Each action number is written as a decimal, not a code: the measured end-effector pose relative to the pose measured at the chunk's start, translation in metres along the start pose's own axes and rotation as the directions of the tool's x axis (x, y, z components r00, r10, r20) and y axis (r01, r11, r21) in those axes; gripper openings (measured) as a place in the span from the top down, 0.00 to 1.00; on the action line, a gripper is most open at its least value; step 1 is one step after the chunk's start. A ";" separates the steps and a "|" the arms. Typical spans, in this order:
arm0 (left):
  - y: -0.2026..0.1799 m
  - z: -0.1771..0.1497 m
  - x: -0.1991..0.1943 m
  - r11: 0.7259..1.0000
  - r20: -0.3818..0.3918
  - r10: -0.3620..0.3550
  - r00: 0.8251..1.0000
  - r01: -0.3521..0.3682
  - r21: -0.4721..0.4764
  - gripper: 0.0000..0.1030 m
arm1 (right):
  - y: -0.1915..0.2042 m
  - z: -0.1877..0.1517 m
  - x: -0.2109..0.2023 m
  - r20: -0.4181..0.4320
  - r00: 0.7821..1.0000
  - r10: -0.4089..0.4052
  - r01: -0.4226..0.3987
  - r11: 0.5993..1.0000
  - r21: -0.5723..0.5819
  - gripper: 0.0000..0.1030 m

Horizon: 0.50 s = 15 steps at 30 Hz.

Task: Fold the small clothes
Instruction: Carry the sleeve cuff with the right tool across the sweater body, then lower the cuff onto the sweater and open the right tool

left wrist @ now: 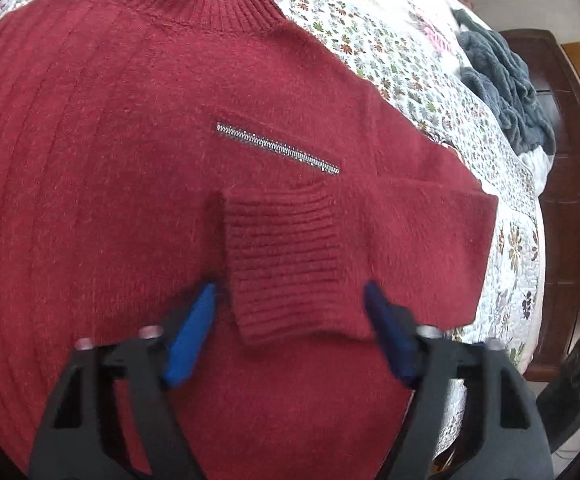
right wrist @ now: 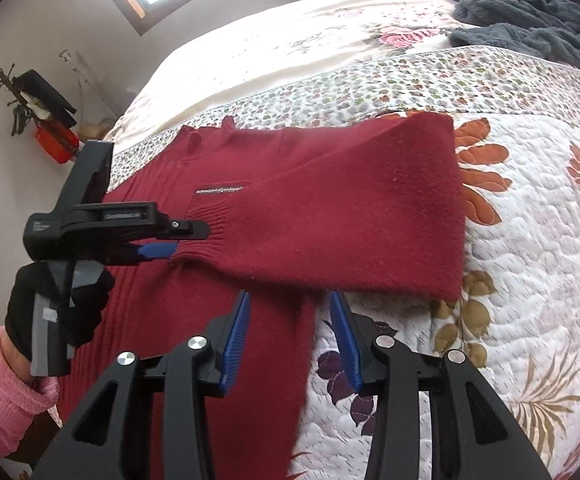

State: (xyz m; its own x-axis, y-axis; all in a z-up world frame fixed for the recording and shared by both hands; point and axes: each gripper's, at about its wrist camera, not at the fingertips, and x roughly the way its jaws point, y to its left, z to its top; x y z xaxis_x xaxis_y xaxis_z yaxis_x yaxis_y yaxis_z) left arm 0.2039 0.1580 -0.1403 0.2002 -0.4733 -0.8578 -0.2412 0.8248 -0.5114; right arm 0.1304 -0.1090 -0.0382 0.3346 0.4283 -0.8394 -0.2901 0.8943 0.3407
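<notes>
Blue fingers [left wrist: 190, 336] of the left gripper [left wrist: 290, 296] stood wide apart at the bottom of the frame, holding nothing. The right gripper [right wrist: 290, 304] was open too. Past them, the red sweater [left wrist: 130, 160] lay flat mid-frame on the flowery quilt [right wrist: 530, 240], one sleeve [left wrist: 370, 248] folded across. A gray blanket [right wrist: 530, 16] sat upper right.

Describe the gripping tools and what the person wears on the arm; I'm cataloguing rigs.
Each hand-held gripper, left and right, has a black angular frame with cut-out openings, silver round bolts, and two blue tapered fingers, ribbed on the inner face. In the right wrist view, the left one has a grey handle. The hand wears a black glove and a pink ribbed sleeve.
</notes>
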 end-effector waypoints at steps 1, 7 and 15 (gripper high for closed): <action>0.001 0.000 -0.002 1.000 0.011 -0.007 1.000 0.007 -0.013 0.78 | -0.001 -0.001 -0.001 0.003 1.000 -0.006 0.006 1.000 0.000 0.60; -0.004 -0.006 -0.032 0.995 0.107 -0.097 0.990 0.096 0.014 0.88 | -0.010 0.001 -0.008 0.023 0.999 -0.033 0.033 0.999 0.019 0.60; 0.021 -0.003 -0.090 0.998 0.251 -0.053 0.966 0.042 0.050 0.89 | -0.043 0.015 -0.008 0.022 0.999 -0.023 0.019 0.987 0.159 0.52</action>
State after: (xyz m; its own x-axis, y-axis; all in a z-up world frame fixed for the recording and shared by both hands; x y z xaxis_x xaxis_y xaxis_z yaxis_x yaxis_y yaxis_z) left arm 0.1778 0.2171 -0.0745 0.4450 -0.4235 -0.7890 -0.1846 0.8188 -0.5436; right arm 0.1535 -0.1494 -0.0401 0.3607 0.4103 -0.8376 -0.1371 0.9116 0.3875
